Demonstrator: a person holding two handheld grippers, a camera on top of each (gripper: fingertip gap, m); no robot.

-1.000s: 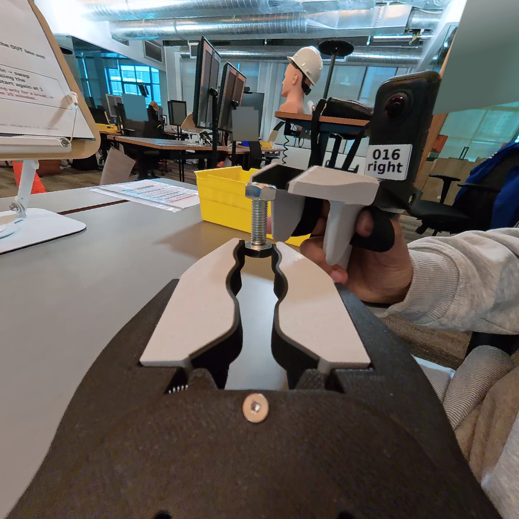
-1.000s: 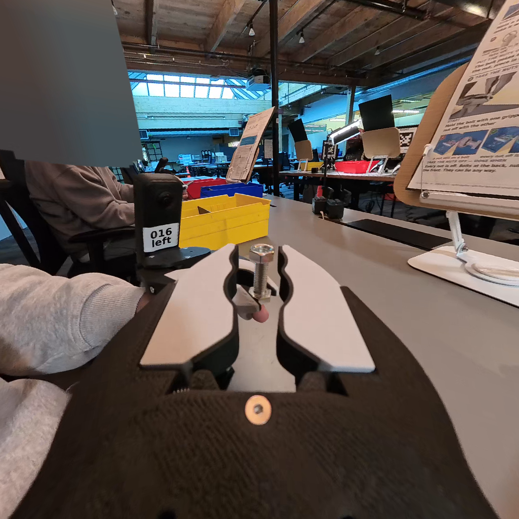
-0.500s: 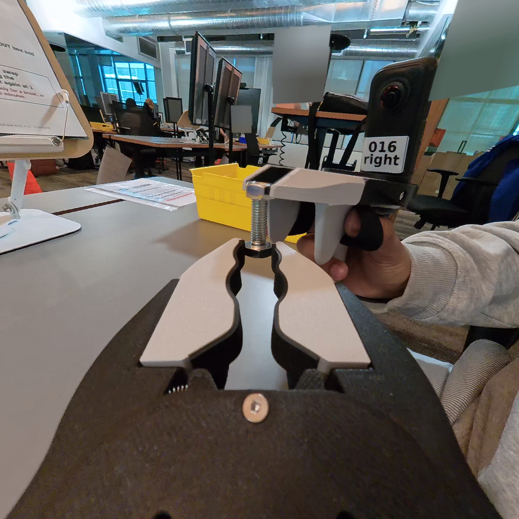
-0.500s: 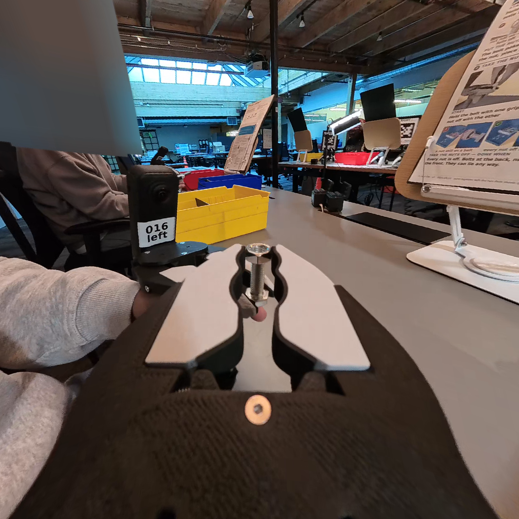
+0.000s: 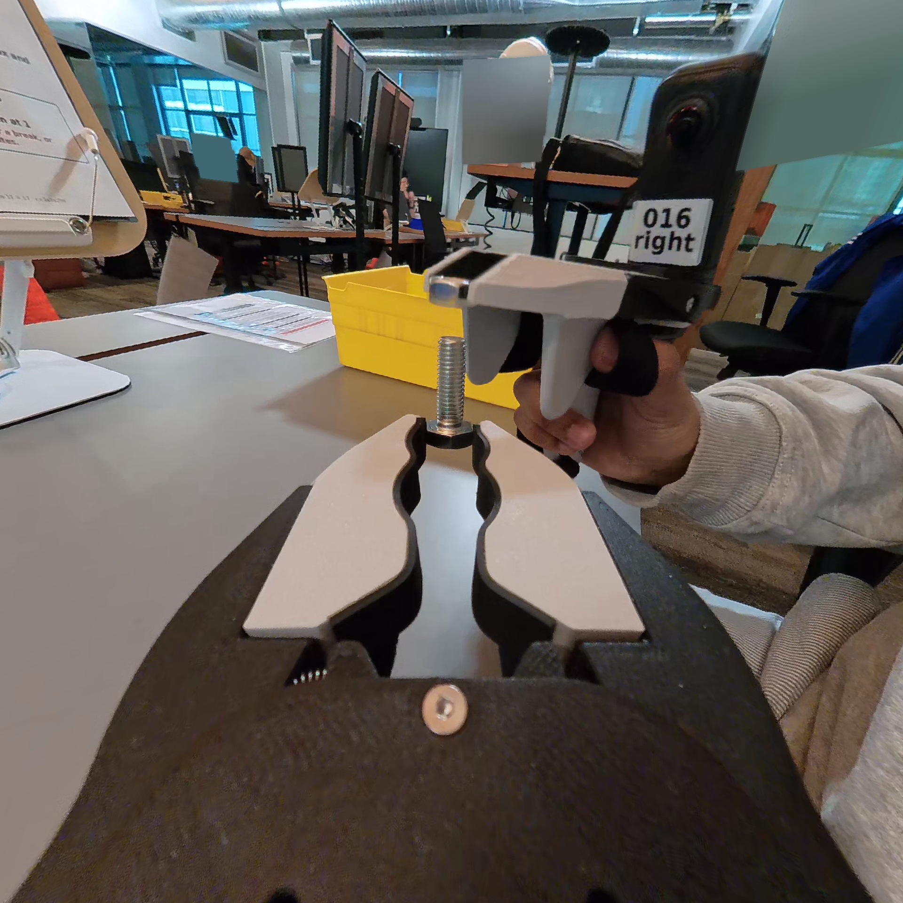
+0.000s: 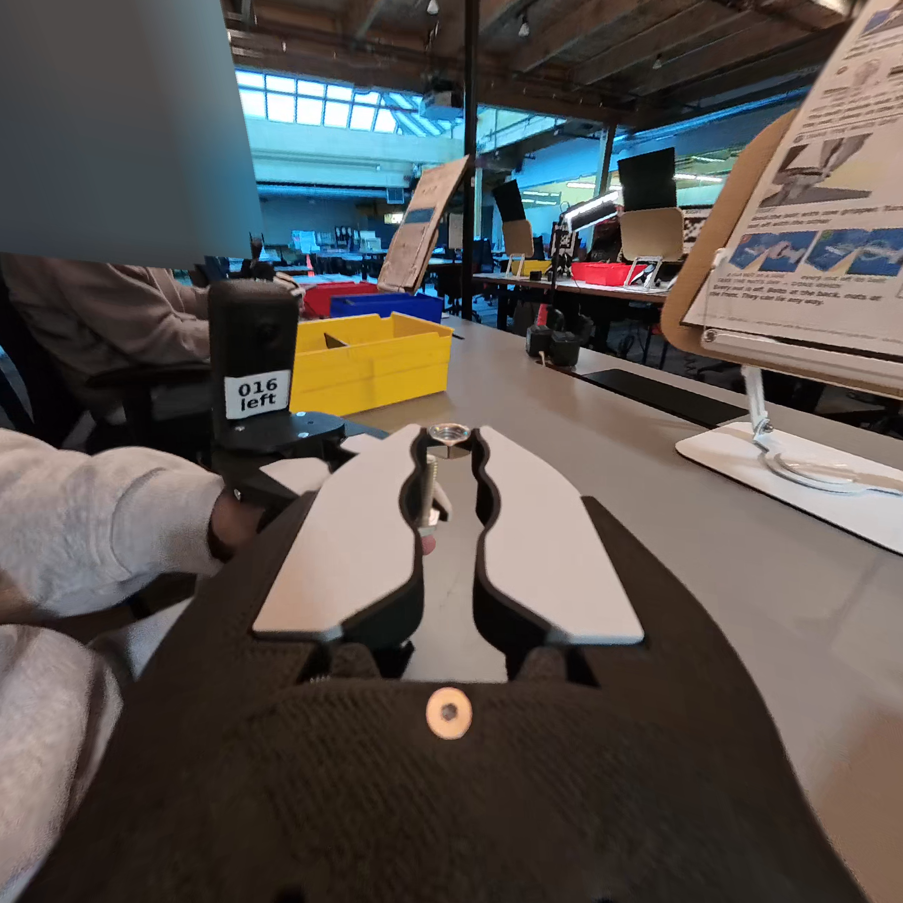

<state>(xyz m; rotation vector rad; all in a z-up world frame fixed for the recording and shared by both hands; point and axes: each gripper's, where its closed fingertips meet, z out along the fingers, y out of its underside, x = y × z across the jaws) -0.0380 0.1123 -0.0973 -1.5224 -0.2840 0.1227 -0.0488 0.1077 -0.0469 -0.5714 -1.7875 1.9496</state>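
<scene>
My left gripper (image 5: 448, 431) is shut on the hex head of a steel bolt (image 5: 450, 381) and holds it upright above the grey table (image 5: 146, 464), threads bare to the tip. My right gripper (image 5: 454, 287) is shut on a steel nut (image 5: 445, 289) and holds it just above the bolt's tip, clear of the threads. In the right wrist view the right gripper (image 6: 448, 438) grips the nut (image 6: 448, 434) at its fingertips. The bolt (image 6: 426, 488) stands below it, between the fingers. The left gripper's fingertips are hidden there.
A yellow bin (image 5: 391, 332) stands behind the bolt and also shows in the right wrist view (image 6: 371, 361). A document stand (image 5: 49, 146) is at far left, with a sheet of paper (image 5: 244, 317) beyond. Hands in grey sleeves hold both grippers. Tip to tip, the grippers are about 5 centimeters apart.
The right gripper closed on the nut at the top of the bolt and lifted it off. The bolt's threaded end now stands bare. The left gripper kept its hold.
</scene>
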